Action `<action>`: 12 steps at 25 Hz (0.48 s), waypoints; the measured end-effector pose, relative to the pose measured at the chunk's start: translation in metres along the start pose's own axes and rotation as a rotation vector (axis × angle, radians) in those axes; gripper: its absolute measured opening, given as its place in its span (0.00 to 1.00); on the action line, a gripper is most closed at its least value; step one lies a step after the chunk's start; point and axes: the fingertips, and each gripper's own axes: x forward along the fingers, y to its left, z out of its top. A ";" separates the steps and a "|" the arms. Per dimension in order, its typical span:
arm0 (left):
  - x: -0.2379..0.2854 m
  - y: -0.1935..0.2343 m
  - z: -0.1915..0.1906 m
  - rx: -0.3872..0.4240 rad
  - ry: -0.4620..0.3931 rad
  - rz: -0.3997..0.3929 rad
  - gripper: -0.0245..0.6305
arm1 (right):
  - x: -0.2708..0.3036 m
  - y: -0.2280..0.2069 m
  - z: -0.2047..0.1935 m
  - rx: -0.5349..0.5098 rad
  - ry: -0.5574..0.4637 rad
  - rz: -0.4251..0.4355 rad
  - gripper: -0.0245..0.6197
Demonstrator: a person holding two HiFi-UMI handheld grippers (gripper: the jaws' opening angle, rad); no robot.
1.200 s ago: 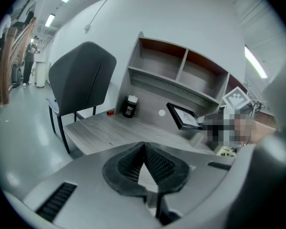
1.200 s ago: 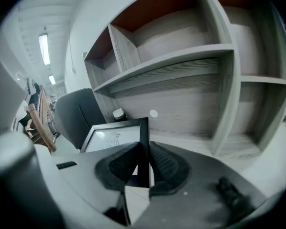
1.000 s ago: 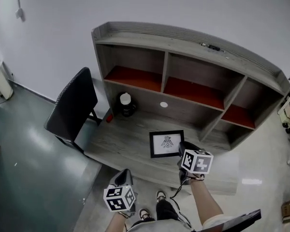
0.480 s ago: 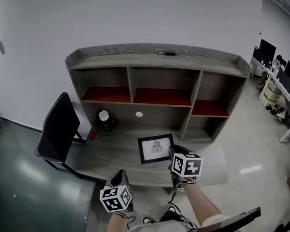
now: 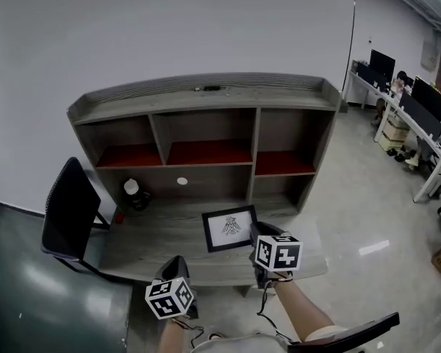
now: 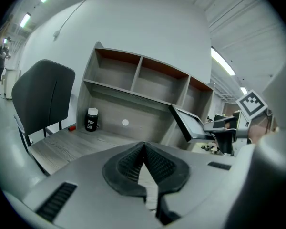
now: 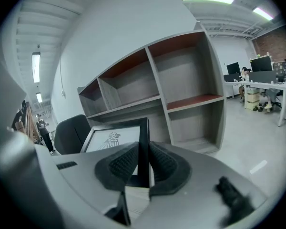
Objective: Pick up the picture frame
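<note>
The right gripper [image 5: 260,232], its forearm entering from 5 o'clock, tilts slightly downward, jaws clamped on the right edge of the picture frame [image 5: 229,229], held tilted above the desk [image 5: 154,237]; the left gripper [image 5: 178,265] hovers at the frame's 7 o'clock, jaws pressed together, empty; a bottle [image 5: 135,195] stands at 10 o'clock, a chair [image 5: 67,215] at 9, shelves [image 5: 206,116] at 12.

I can read no word or number anywhere. The dark bottle [image 6: 91,119], left of centre in my left gripper view, carries white print on its label, too small to make out. The picture frame [image 7: 109,140] shows a drawn emblem, not letters. My marker cubes [image 5: 278,253] bear only black-and-white squares.
</note>
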 end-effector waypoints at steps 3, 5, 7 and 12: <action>0.005 -0.019 0.003 0.013 -0.006 -0.006 0.05 | -0.010 -0.019 0.003 0.016 -0.013 -0.009 0.17; 0.006 -0.029 0.005 0.018 -0.012 -0.009 0.06 | -0.015 -0.028 0.001 0.028 -0.013 -0.010 0.17; 0.007 -0.036 0.007 0.022 -0.014 -0.007 0.06 | -0.020 -0.036 0.000 0.034 -0.012 -0.013 0.17; 0.013 -0.050 0.013 0.030 -0.019 -0.005 0.05 | -0.029 -0.050 0.002 0.037 -0.021 -0.018 0.17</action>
